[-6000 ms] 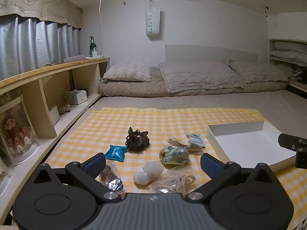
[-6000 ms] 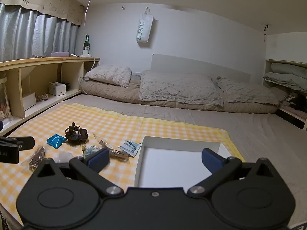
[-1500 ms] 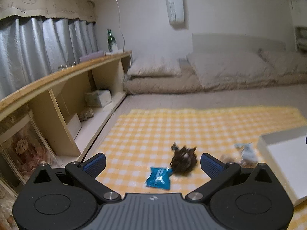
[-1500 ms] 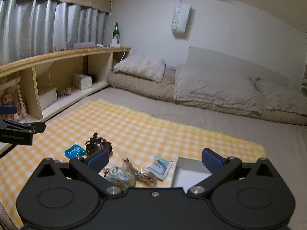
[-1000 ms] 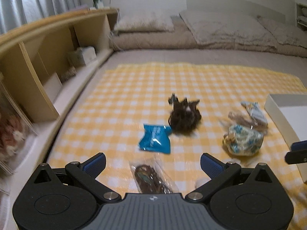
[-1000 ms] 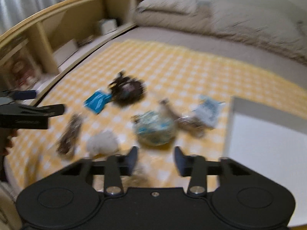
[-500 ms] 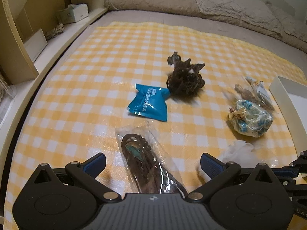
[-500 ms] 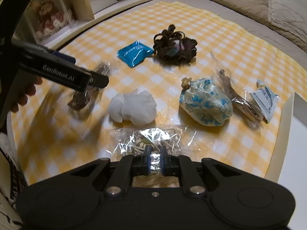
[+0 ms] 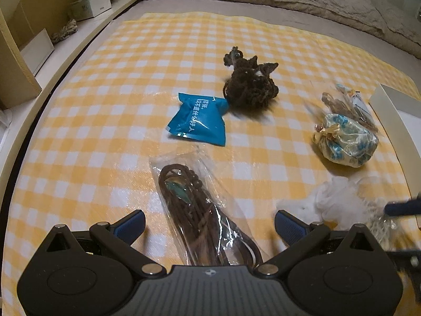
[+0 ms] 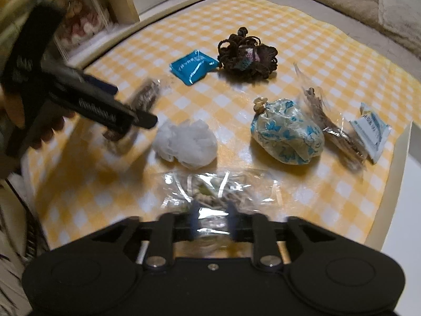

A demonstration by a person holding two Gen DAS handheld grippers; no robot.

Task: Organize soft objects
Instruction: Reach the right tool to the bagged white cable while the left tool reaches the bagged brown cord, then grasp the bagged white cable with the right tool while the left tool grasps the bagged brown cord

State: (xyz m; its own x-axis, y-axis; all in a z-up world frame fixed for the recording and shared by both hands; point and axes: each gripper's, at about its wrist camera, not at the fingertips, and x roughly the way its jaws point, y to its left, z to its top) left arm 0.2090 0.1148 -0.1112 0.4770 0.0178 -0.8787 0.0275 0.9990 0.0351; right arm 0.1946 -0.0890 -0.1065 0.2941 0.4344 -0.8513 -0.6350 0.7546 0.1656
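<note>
The left gripper (image 9: 209,223) is held with its jaws wide, and a clear bag of dark brown cord (image 9: 202,218) is seen lying between the blue pads, its near end running under the gripper body; neither pad is touching it. The bag is crinkled and glossy, with a small green tag among the coiled cord. The right gripper (image 10: 210,222) is caught with its jaws opening at a narrow gap — a clear bag of pale cord (image 10: 218,187) lies between and just beyond the blurred tips, but whether it is touched cannot be told.

Just past that bag a white fluffy scrunchie (image 10: 186,143) is set on the yellow checked cloth (image 9: 105,105). To its right lies a pale satin pouch with blue print (image 10: 286,134), tied with a gold knot. Farther off, a blue sachet (image 9: 198,118) and a dark brown crocheted piece (image 9: 250,84) are found touching each other — the white tray (image 10: 400,163) is seen at the right edge.
</note>
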